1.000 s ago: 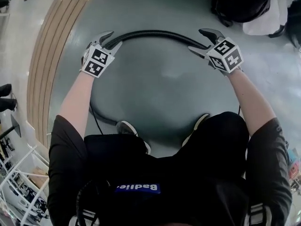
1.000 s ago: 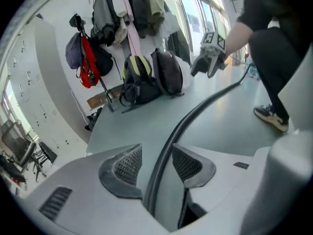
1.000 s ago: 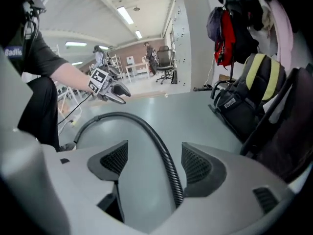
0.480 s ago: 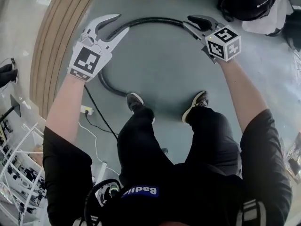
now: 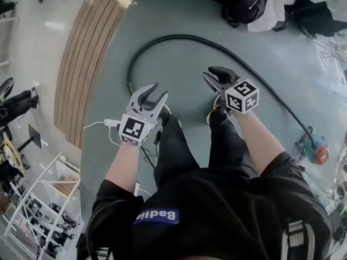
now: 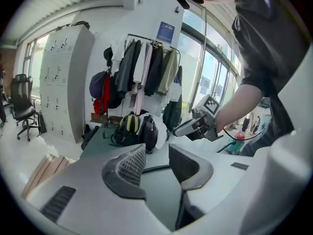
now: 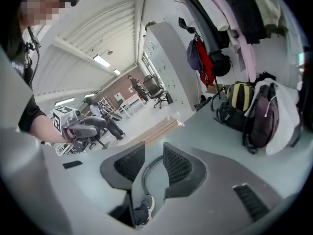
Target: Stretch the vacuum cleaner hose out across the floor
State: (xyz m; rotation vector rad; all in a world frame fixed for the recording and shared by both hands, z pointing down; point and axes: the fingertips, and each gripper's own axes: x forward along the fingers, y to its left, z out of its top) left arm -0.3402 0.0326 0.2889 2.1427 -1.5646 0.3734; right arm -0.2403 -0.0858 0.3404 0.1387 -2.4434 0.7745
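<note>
The black vacuum hose [image 5: 179, 37] lies on the grey floor in a wide arc, from beside the wooden strip round to the vacuum cleaner [image 5: 314, 148] at the right. My left gripper [image 5: 157, 92] hangs well above the floor. Its jaws have just been closing partway and hold nothing. My right gripper [image 5: 210, 75] is raised too, its jaws also just narrowed and empty. In the left gripper view the jaws [image 6: 156, 155] frame a far piece of hose [image 6: 156, 169]. The right gripper view shows the gap [image 7: 154, 160] with the hose [image 7: 145, 176] far below.
A wooden floor strip [image 5: 87, 58] runs along the left. Backpacks and bags [image 5: 255, 4] are piled at the far edge under a coat rack [image 6: 146, 67]. A white power strip [image 5: 111, 123] with cable lies by my feet. A white wire rack [image 5: 32, 210] stands at the lower left.
Both grippers have risen from the hose on the floor as the person stood up. The hose, earlier between both pairs of jaws, now lies free in a wider arc.
</note>
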